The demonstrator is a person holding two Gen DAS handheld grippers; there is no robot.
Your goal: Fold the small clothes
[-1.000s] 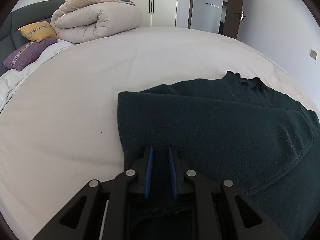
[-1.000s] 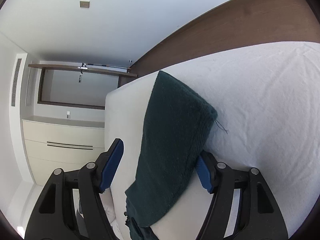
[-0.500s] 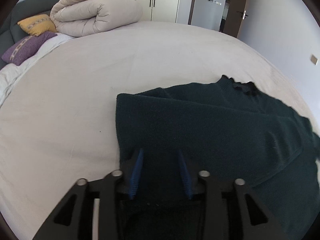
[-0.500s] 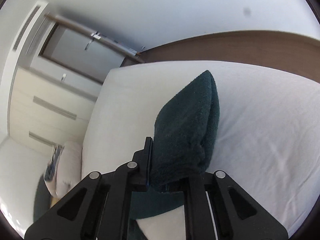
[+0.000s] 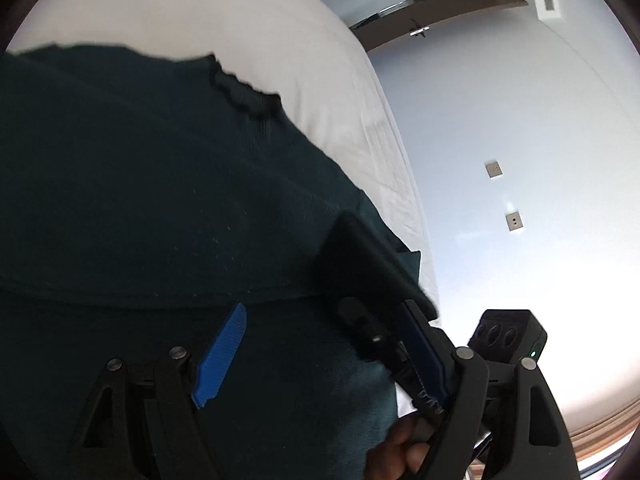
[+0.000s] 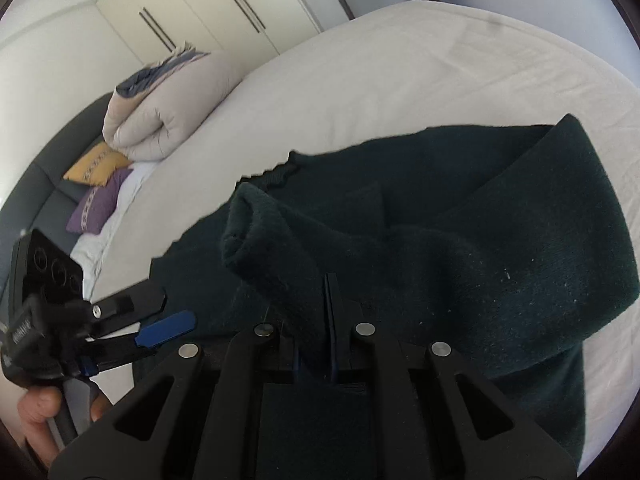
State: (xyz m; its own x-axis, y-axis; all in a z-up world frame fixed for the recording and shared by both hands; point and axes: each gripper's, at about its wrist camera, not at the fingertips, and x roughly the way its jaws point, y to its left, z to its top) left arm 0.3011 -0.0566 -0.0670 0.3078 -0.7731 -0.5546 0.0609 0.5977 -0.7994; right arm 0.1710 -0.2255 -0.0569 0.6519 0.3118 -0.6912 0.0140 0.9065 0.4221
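Note:
A dark green knit sweater (image 5: 160, 200) lies on the white bed (image 5: 248, 28); it also shows in the right wrist view (image 6: 500, 248). My left gripper (image 5: 320, 356) is open above the sweater, with nothing between its blue pads. It shows at the left of the right wrist view (image 6: 160, 320). My right gripper (image 6: 316, 320) is shut on a bunched fold of the sweater, with a sleeve cuff (image 6: 248, 224) draped just ahead of it. The right gripper shows at the lower right of the left wrist view (image 5: 404, 332).
A rolled beige duvet (image 6: 160, 108) and yellow (image 6: 96, 164) and purple (image 6: 96, 204) pillows lie at the bed's head. Wardrobe doors (image 6: 192, 12) stand behind. A white wall with sockets (image 5: 494, 169) is past the bed's edge.
My left gripper opened wider and swung right toward the bed edge. My right gripper, open a second ago, shut on the sweater fold and carried it over the garment.

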